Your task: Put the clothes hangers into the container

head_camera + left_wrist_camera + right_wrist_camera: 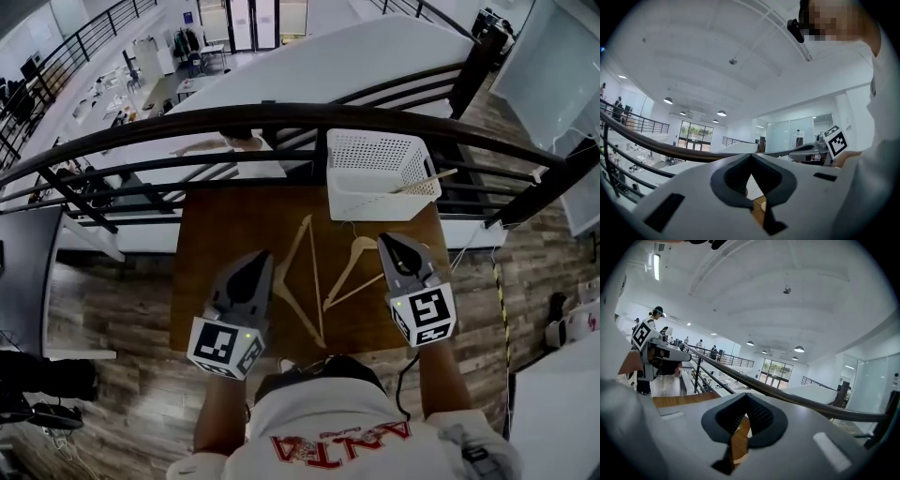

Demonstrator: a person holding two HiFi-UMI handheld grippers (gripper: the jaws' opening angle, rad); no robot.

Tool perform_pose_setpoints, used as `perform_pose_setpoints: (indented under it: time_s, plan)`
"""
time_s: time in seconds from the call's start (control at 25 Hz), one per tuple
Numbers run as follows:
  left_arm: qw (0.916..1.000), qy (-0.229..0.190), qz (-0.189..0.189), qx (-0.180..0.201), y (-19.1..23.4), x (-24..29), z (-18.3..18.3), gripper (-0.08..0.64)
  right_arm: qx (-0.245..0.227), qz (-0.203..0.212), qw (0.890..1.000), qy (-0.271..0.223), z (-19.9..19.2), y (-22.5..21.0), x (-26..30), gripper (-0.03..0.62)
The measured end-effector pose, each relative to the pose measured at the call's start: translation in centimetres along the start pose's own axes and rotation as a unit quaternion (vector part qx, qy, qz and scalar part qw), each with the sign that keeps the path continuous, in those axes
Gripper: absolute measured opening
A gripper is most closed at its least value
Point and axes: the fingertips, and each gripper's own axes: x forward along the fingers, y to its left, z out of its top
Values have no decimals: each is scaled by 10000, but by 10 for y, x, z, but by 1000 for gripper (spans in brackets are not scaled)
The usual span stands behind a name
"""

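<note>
Two wooden clothes hangers lie on the brown table [216, 234]: a larger one [317, 281] and a smaller one with a metal hook [349, 267] to its right. The white perforated container [380, 202] stands at the table's back right, and the end of another hanger [427, 181] sticks out over its rim. My left gripper [251, 267] [751, 168] hovers left of the hangers, jaws together and empty. On the other side of them, my right gripper [394, 246] [746, 398] is also shut with nothing held. Both point toward the railing.
A dark metal railing [281, 117] runs just behind the table and the container, with a drop to a lower floor beyond it. Wood flooring surrounds the table. The person's torso is at the near table edge.
</note>
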Motion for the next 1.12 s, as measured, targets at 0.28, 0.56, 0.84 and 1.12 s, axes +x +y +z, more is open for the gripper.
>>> perform_pose_setpoints:
  time_s: [0.28,0.56,0.84,1.12]
  plan:
    - [9989,50,453,-59,6,-11,-21,8,-1029,1125,9878,323,-12,33,36,6]
    - [9888,263,1393,-471,31,-42,-58,8,-3145,3051,8895,1298,-89,109,102,110]
    - [9723,492,2108,-883,63,-78,-106,8,-4317,4567,7491,2095,-194,176,149,181]
    - [9635,729,2309,-1139,80,-93,-147,8,-5232,5120,6330,2519,-259,203,191,179]
